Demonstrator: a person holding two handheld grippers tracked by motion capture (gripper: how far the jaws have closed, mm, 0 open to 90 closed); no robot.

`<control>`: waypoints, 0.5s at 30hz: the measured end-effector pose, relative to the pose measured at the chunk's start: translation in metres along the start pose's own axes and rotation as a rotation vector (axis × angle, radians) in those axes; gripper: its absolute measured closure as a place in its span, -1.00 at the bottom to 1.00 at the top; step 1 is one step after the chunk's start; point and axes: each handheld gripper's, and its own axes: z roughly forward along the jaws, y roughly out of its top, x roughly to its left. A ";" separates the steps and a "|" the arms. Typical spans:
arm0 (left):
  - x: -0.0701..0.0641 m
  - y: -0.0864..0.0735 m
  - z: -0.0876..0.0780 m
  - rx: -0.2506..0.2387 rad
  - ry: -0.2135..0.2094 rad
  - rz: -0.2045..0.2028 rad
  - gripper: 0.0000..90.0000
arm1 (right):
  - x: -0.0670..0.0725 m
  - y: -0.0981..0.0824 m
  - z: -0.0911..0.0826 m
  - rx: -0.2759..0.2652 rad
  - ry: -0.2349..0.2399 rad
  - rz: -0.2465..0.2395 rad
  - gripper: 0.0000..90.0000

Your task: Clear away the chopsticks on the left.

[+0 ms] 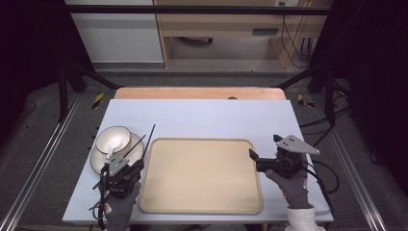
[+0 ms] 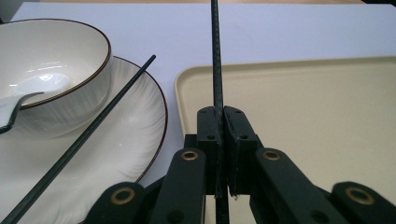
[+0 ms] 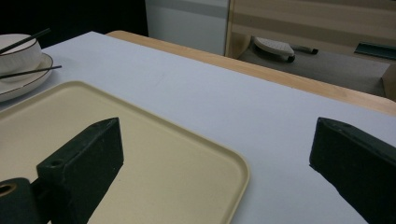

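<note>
A person stood at a pale blue table with a gripper in each gloved hand. The left gripper had its jaws pressed together on one thin black chopstick, pinching it near its lower end, so that most of its length stuck out ahead over the gap between a white plate and a beige tray. A second chopstick lay slanted across the plate, leaning against the side of a white bowl that stood on it; a pale spoon rested inside the bowl.

The held chopstick looked light, stiff and very narrow, with a ribbed surface that probably helped the pads bite. Gripped so far from its middle, it seemed likely to pivot or swing if nudged; a hold nearer the centre would have steadied it. The bowl and plate appeared to be glazed ceramic, hard, slick and breakable, so the loose chopstick might roll or slide at a touch.

The right gripper hovered at the tray's right edge with its jaws spread wide, holding nothing. The tray's flat floor was bare, ringed by a low raised rim, and offered plenty of room. Open table stretched beyond it, while the crockery sat close to the table's left edge.
</note>
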 end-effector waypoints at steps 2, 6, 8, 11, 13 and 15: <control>-0.005 -0.002 0.000 -0.002 0.015 -0.013 0.90 | 0.000 0.000 0.000 0.004 0.002 0.002 -0.94; -0.015 -0.007 0.002 -0.012 0.029 -0.018 0.90 | 0.000 0.000 0.000 0.000 0.008 0.002 -0.93; -0.019 -0.011 0.005 -0.014 0.028 -0.027 0.90 | 0.000 0.000 -0.001 0.000 0.005 0.002 -0.93; -0.020 -0.017 0.009 -0.014 0.029 -0.040 0.90 | -0.001 0.001 -0.002 -0.001 0.003 0.006 -0.93; -0.021 -0.023 0.012 -0.018 0.037 -0.057 0.90 | -0.001 0.000 -0.001 -0.001 0.002 0.002 -0.93; -0.022 -0.029 0.015 -0.016 0.040 -0.073 0.90 | 0.000 0.000 0.001 0.006 0.004 0.003 -0.93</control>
